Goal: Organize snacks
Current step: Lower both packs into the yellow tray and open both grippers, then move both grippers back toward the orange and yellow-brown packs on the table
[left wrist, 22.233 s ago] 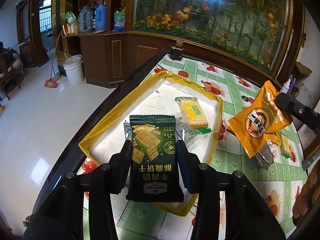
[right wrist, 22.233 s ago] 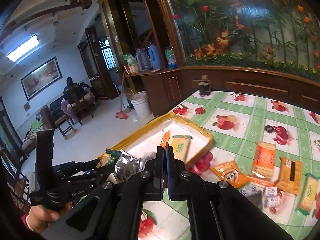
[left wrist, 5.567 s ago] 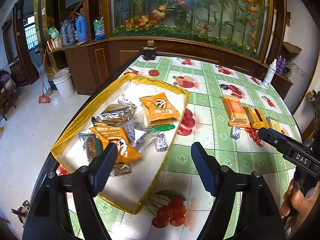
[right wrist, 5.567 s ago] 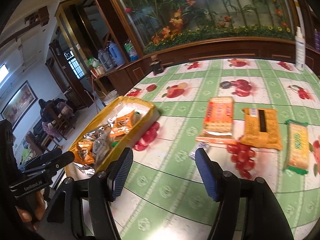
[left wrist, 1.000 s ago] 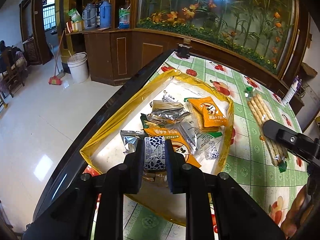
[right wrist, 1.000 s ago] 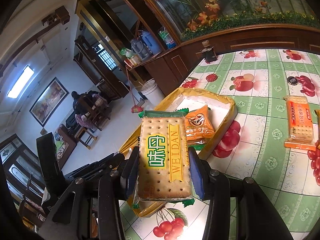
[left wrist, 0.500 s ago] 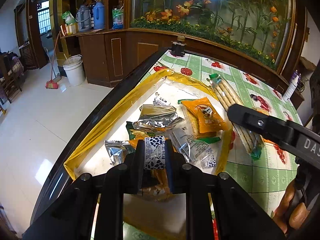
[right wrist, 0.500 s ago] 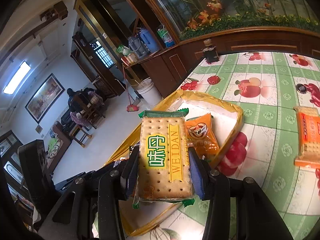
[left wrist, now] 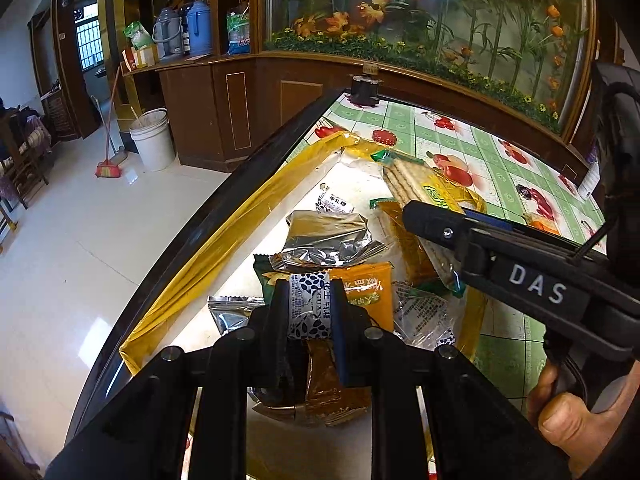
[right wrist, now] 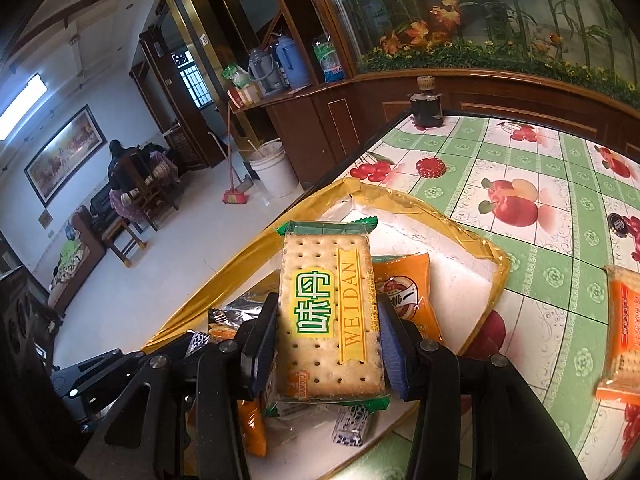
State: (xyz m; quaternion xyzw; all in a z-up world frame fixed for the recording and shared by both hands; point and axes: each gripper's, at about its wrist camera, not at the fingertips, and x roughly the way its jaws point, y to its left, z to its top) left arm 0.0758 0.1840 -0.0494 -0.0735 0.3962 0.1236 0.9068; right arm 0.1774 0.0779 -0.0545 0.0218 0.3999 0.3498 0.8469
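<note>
Snacks are the matter here, and two of them are in the air above the yellow tray (right wrist: 486,248). The right gripper (right wrist: 328,330) is clamped on a cracker pack (right wrist: 330,312), one finger (right wrist: 262,334) on each long side, so the long axis of the pack runs forward along the fingers and out beyond their tips. The pack is flat and rectangular, in clear wrap with green crimped ends, and shows pale perforated crackers, a yellow band and green lettering. In the left wrist view it hangs over the far right part of the tray, above an orange snack bag (right wrist: 404,300) that lies inside.

The left gripper (left wrist: 309,306) has its fingers close together, pinched on a small candy bar (left wrist: 309,304) in a white wrapper with dark leaf marks. It hangs over the near part of the tray, above a pile of silver foil packets (left wrist: 324,242) and an orange packet (left wrist: 366,294).

The tray stands at the left edge of the desk (right wrist: 560,184), which has a green fruit-pattern cloth. Outside the tray, on its right side, an orange biscuit pack (right wrist: 624,328) lies on the cloth.

Both held snacks are already over the tray, so I judge the coming move is mainly downward and then a release. The free white floor of the tray lies beyond the orange snack bag, at the far end.
</note>
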